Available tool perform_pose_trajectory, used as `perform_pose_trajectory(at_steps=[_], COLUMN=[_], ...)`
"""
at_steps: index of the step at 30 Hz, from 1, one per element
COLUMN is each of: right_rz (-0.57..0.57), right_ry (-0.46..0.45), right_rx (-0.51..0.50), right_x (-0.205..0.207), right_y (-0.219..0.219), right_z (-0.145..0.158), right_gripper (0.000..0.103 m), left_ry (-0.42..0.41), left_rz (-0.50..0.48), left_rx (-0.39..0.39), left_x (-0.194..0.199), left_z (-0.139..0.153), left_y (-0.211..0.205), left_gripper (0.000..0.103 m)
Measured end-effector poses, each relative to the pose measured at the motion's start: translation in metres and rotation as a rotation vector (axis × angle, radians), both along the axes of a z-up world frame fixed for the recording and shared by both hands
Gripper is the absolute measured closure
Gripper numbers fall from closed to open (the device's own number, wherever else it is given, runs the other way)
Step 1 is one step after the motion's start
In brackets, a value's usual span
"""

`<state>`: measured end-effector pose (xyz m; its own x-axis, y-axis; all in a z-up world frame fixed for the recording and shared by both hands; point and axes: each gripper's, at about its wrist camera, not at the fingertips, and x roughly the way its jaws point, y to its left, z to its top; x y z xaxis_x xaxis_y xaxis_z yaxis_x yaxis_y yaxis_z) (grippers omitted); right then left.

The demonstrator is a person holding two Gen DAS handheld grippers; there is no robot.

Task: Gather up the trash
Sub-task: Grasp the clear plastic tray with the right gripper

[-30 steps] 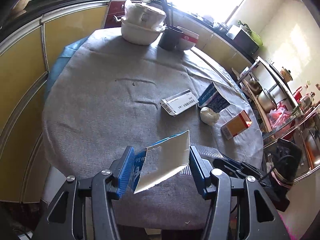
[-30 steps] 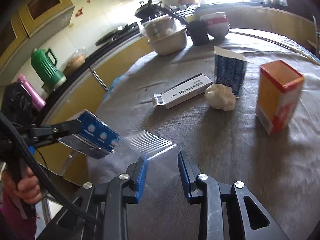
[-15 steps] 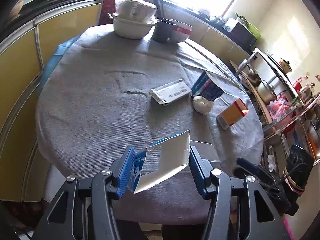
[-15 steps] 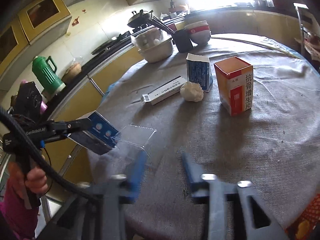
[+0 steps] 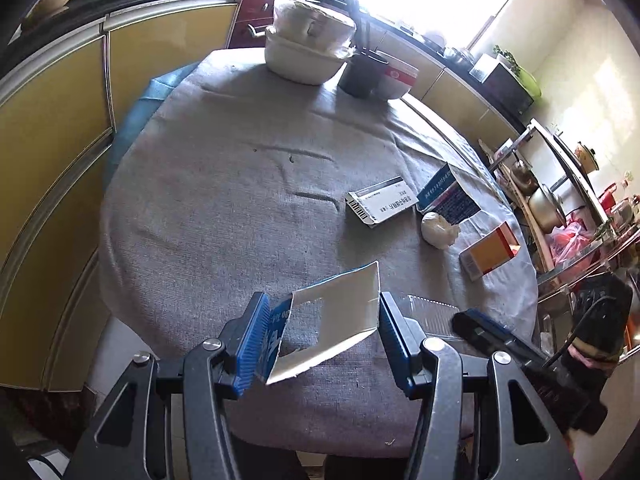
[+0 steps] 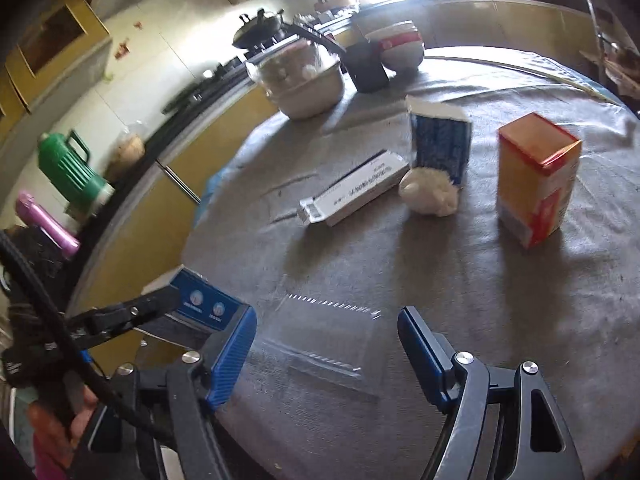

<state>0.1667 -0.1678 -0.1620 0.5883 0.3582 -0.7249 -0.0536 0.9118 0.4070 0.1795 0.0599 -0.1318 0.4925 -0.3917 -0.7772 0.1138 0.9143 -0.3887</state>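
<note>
1. My left claw (image 5: 320, 336) is clamped on a flattened blue-and-white cardboard carton (image 5: 332, 316), its silvery inner face turned up, held over the near edge of the round desk with the grey cloth (image 5: 224, 184).
2. My right claw (image 6: 326, 354) stands wide with nothing between its pads; a clear ribbed plastic tray (image 6: 320, 344) lies flat on the cloth beneath the gap.
3. The right view shows that carton (image 6: 204, 306) from outside, printed blue face with 2 round marks, pinched by the left claw's dark fingers, plus a hand (image 6: 60, 424) on the grip. The left view shows neither.
4. The left view shows the right claw only as a dark blue-tipped finger (image 5: 480, 324) by the tray's edge (image 5: 430, 306).
5. Other trash, both views: a flat white pill box (image 6: 354, 190), a crumpled white paper ball (image 6: 428, 196) touching an upright blue-and-white carton (image 6: 440, 142), and an orange-and-red box (image 6: 536, 176), upright, well apart from the claws.
6. Far side: a white lidded pot (image 5: 306, 52), black cup (image 5: 362, 74), red-banded bowl (image 5: 398, 78).
</note>
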Motion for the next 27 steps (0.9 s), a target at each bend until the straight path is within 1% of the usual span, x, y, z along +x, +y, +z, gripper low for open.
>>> perform_pose_trajectory(at_steps=[3,7,9,12,16,21,23,27], right_rz=[-0.041,-0.073,-0.078,-0.091,-0.068,-0.037,-0.037,-0.059], right_ry=[0.004,0.003,-0.006,-0.039,-0.093,-0.109,-0.088,-0.054], right_rx=[-0.074,-0.132,-0.135,-0.165,-0.228,-0.236,-0.252,-0.243], right_x=[-0.003,0.0,0.001,0.0,-0.003,-0.01,-0.008,-0.004], right_y=[0.017,0.035,0.042,0.049,0.062,0.066,0.067,0.06], right_z=[-0.002,-0.004,-0.007,-0.007,-0.007,-0.008,-0.014,-0.023], right_gripper=[0.026,0.025,0.021,0.018,0.017,0.017,0.017,0.017], left_ry=[-0.004,-0.007,-0.009,-0.01,-0.012,-0.016,-0.016,-0.018], left_rz=[-0.003,0.001,0.004,0.008,0.015,0.034,0.037,0.031], left_rx=[-0.002,-0.02,-0.027,-0.039,-0.047,-0.058,-0.059,-0.054], left_x=[0.0,-0.001,-0.003,-0.003,-0.004,-0.003,-0.004,-0.005], left_z=[0.0,0.0,0.0,0.0,0.0,0.002,0.001,0.001], left_y=[0.0,0.004,0.007,0.011,0.016,0.025,0.026,0.024], left_gripper=[0.047,0.047,0.047,0.047,0.046,0.047,0.047,0.047])
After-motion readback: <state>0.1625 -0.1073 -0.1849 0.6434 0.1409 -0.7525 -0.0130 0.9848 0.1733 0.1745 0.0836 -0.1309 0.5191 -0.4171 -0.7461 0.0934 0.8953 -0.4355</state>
